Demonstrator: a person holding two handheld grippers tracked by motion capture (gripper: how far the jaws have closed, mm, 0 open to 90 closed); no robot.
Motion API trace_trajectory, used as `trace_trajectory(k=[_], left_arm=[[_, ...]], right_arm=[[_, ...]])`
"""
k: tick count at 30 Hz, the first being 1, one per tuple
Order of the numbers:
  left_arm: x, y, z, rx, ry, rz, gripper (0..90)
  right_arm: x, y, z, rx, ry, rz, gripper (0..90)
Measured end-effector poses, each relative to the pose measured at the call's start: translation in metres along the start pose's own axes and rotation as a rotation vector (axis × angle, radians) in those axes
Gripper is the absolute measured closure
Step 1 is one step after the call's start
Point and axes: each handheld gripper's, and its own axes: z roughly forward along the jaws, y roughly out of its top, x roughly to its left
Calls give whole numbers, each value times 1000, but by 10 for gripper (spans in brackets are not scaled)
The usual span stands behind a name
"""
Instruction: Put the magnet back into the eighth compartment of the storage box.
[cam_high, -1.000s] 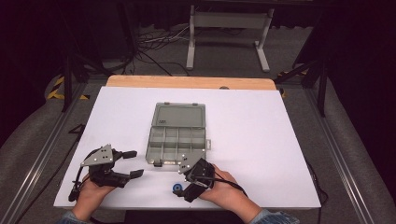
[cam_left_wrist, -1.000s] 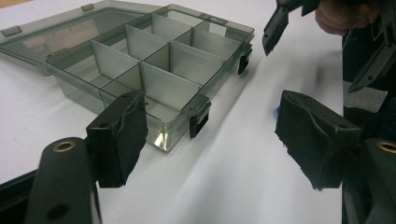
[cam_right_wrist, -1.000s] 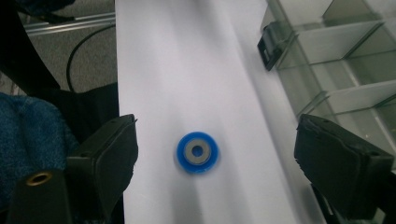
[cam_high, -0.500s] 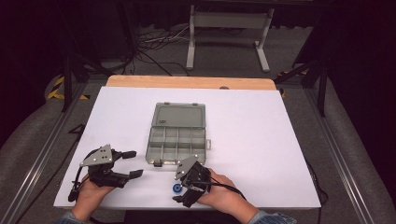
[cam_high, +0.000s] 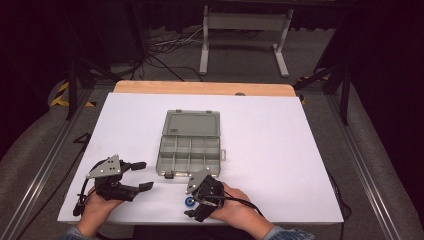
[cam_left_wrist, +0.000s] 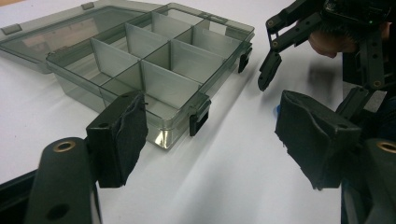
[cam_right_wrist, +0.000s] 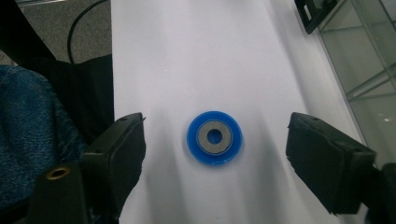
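White table (cam_high: 280, 150), blue disc (cam_right_wrist: 215, 137) flat, hole-up.

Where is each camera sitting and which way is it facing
High view: above the person's side, looking forward and down on the white table; both hands show.
Left gripper view: on the left gripper, facing the open organizer box and right gripper.
Right gripper view: on the right gripper, looking down on the blue disc.
Shared: box, both gripper views.

White table (cam_high: 280, 150) w/ open organizer box (cam_high: 190, 150), blue disc (cam_high: 190, 202).
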Motion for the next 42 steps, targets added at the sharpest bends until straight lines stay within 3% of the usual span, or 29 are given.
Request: trace_trajectory(k=[4, 17, 25, 42], left_arm=[[1, 0, 0, 6, 6, 17, 254], [0, 0, 0, 5, 1, 9, 254], [0, 0, 0, 0, -2, 9, 254], [0, 0, 0, 0, -2, 8, 253]], right_arm=[[0, 0, 1, 5, -1, -7, 320], [1, -1, 1, 5, -16, -10, 617], [-1, 0, -3, -14, -9, -8, 625], [-4, 7, -33, -75, -14, -11, 627]])
